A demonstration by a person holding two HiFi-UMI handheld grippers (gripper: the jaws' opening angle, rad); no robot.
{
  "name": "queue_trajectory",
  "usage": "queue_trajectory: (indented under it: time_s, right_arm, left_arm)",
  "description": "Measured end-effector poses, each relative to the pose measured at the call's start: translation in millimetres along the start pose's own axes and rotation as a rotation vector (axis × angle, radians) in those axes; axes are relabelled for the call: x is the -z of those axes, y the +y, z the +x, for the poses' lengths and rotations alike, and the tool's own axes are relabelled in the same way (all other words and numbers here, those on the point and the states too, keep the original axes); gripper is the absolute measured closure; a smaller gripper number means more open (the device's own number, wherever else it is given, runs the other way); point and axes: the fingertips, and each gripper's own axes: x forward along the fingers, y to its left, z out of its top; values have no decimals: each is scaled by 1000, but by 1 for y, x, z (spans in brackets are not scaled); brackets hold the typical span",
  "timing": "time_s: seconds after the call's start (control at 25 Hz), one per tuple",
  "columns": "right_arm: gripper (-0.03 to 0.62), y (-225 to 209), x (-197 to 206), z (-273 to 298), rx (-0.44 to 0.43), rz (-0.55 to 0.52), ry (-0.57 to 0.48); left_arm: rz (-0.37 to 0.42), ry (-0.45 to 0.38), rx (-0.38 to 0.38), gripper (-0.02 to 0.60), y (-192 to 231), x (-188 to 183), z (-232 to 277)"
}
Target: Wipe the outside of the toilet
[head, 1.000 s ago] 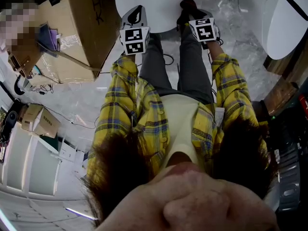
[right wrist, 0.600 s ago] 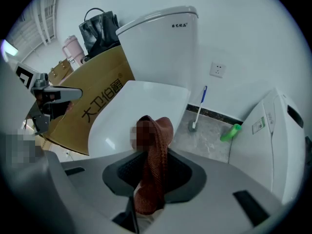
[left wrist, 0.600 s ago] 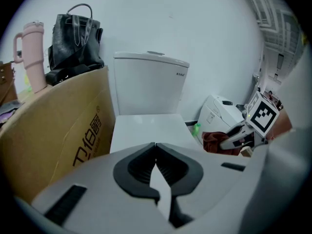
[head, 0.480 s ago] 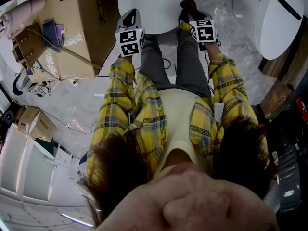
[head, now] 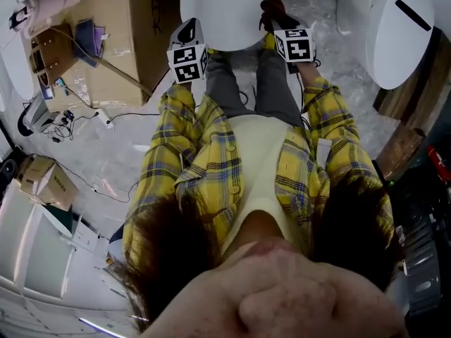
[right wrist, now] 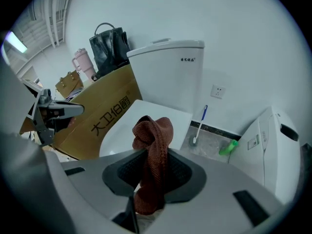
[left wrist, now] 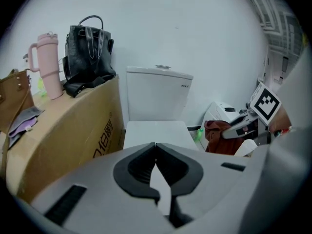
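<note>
Toilet (right wrist: 168,74): white, lid down, tank against far wall, straight ahead of both grippers. Cardboard box (left wrist: 73,126) just beside it on left; pink tumbler (left wrist: 48,65) and black bag (left wrist: 90,52) on top of box. Toilet brush (right wrist: 199,126) and green bottle (right wrist: 228,147) on floor to its right.
Right gripper (right wrist: 148,155): jaws clamped on red-brown cloth (right wrist: 155,130), cloth bunched above tips, at near edge of lid; contact with lid not discernible.
Left gripper (left wrist: 156,150): jaws closed tip to tip, nothing between, near lid's left side.
</note>
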Motion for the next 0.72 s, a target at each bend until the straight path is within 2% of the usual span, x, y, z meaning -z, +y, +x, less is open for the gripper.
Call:
queue_trajectory:
  time_s: [0.48,0.72]
  right_arm:
    - [479,36,-40,-49,-20,15,-111]
    - [479,45,-70,-73,-18,14,-204]
  left_arm:
    - [3,-34,21,573,-8,-26,-25]
    - [26,-90,23,574,-10,-54,-44]
